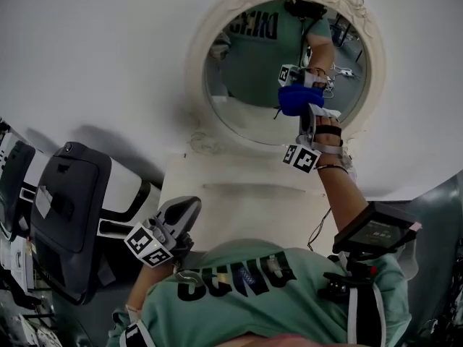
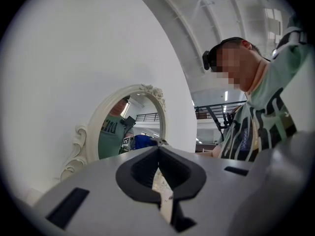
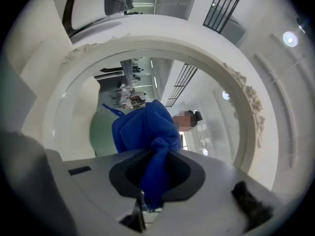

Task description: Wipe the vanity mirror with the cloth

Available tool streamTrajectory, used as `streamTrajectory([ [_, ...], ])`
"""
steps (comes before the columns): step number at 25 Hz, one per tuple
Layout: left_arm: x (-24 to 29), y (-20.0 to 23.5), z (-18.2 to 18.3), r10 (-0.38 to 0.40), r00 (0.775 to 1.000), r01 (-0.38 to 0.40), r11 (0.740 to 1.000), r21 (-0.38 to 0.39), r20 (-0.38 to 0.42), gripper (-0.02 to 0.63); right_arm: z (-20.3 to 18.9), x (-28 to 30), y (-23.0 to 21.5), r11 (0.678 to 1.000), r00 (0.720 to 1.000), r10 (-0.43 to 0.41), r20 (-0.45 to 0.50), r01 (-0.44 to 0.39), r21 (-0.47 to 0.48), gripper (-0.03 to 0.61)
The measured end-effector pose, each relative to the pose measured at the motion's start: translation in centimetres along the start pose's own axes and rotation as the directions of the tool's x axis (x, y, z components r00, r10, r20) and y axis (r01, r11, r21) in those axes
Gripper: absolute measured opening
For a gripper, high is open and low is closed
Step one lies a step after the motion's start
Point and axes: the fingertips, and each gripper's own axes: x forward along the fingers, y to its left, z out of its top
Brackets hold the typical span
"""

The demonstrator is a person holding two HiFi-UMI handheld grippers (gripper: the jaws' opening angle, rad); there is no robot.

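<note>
The oval vanity mirror in its white carved frame stands at the far edge of the white tabletop, against the white wall. The right gripper reaches up to the glass, and its jaws are clamped on a bunched blue cloth. In the right gripper view the cloth runs down into the dark notch between the jaws of the right gripper and bulges out beyond them, with the mirror filling the background. In the head view the cloth sits on the right part of the glass, a little below the middle, and its reflection meets it there, so it looks to be touching the surface.

The left gripper is held low by the near left corner of the tabletop, close to the person's green shirt and well apart from the mirror. In its own view the left gripper has its jaws closed together with nothing between them, and the mirror shows beyond them to the left
</note>
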Motion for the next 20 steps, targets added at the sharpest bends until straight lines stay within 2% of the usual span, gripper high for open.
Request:
streamTrajectory([
  [4, -0.2, 0.2, -1.4, 0.026, 0.998, -0.027, 0.999, -0.03, -0.057, 0.01, -2.0, -1.7, 10.2, 0.984, 0.984, 0.176, -0.033, -0.177, -0.028, 0.049],
  [9, -1.2, 0.3, -3.1, 0.064, 0.991, -0.071, 0.996, -0.061, -0.114, 0.009, -4.3, -3.5, 21.1, 0.923, 0.922, 0.374, -0.102, -0.381, -0.059, 0.049],
  [11, -1.4, 0.3, -3.7, 0.067, 0.99, -0.076, 0.995, -0.068, -0.124, 0.009, -4.7, -3.8, 22.9, 0.906, 0.902, 0.415, -0.117, -0.422, -0.041, 0.046],
  [14, -1.7, 0.0, -3.7, 0.064, 0.99, -0.072, 0.996, -0.06, -0.124, 0.009, -4.8, -3.5, 23.2, 0.885, 0.877, 0.458, -0.145, -0.465, -0.01, 0.048],
  [16, -2.0, -0.1, -3.3, 0.062, 0.992, -0.067, 0.997, -0.044, -0.109, 0.01, -4.7, -3.5, 23.7, 0.852, 0.842, 0.517, -0.154, -0.523, 0.001, 0.048],
  [19, -2.6, -1.1, -2.2, 0.052, 0.995, -0.053, 0.998, -0.02, -0.087, 0.009, -4.2, -4.9, 24.5, 0.761, 0.749, 0.647, -0.14, -0.644, 0.074, 0.048],
  [20, -2.7, -1.6, -1.8, 0.045, 0.996, -0.046, 0.999, -0.009, -0.078, 0.01, -4.0, -5.4, 23.9, 0.738, 0.728, 0.674, -0.12, -0.667, 0.1, 0.048],
])
